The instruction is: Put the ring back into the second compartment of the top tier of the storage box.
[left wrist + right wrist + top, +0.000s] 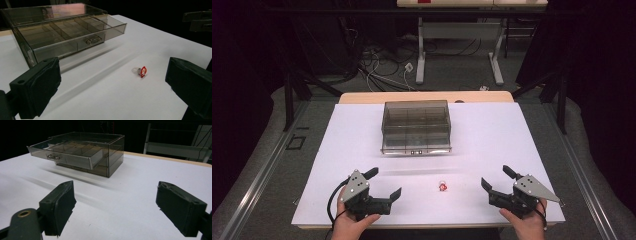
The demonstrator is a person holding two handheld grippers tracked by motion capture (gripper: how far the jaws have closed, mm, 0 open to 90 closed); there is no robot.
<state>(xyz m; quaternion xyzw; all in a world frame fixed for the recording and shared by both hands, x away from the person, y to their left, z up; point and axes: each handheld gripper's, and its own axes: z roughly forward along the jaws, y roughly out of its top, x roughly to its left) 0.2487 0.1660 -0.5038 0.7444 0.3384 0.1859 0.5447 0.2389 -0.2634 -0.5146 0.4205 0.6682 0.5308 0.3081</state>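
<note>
Ring (442, 187) between open tongs, drawer box (416, 127) beyond

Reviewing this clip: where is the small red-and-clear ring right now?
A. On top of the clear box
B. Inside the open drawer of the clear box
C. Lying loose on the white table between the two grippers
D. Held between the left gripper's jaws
C: the ring lies on the white table, apart from the open left gripper and right gripper, short of the clear box.

Open counter (362, 145) lies ahead of both tools; only the drawer box (416, 127) toward the far edge blocks passage.
</note>
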